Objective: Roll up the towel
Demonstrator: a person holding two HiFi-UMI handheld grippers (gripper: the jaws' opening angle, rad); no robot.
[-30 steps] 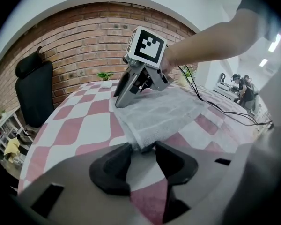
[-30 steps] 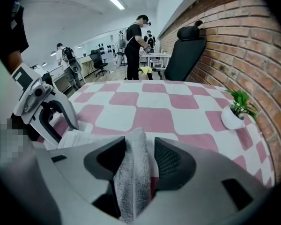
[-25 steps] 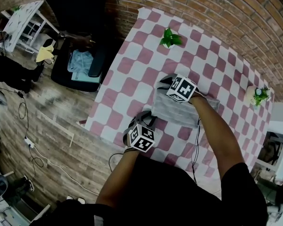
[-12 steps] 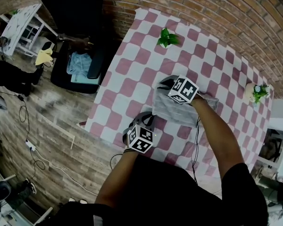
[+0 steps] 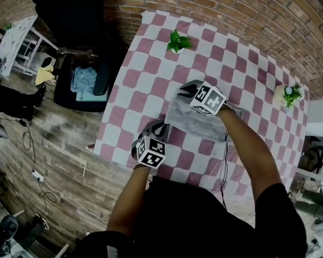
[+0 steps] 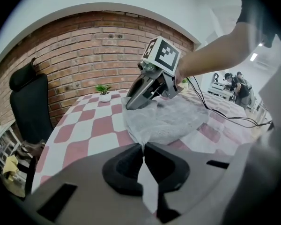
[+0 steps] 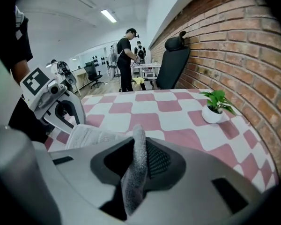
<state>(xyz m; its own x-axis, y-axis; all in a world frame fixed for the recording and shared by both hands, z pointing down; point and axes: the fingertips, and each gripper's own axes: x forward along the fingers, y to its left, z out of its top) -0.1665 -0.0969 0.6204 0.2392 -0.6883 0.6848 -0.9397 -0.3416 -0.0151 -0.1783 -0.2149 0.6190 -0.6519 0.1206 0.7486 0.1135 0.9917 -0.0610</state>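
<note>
A grey towel (image 5: 196, 125) lies on the pink-and-white checked table (image 5: 142, 85). My left gripper (image 5: 160, 129) is shut on the towel's near left corner (image 6: 141, 139), and the cloth rises from its pads. My right gripper (image 5: 186, 90) holds the far left corner. Its jaws have just closed, and a fold of towel (image 7: 136, 146) stands pinched between the pads. In the left gripper view the towel (image 6: 171, 121) stretches up to the right gripper (image 6: 138, 100). The right gripper view shows the towel (image 7: 91, 135) running towards the left gripper (image 7: 61, 109).
A small potted plant (image 5: 177, 41) stands at the table's far edge and another (image 5: 288, 94) at the right end. A black office chair (image 5: 70, 15) stands by the brick wall. A cable (image 5: 224, 160) trails over the table. People stand in the background (image 7: 126, 55).
Both grippers have risen a little, and the towel's left edge has come up with them. The head view has shifted slightly.
</note>
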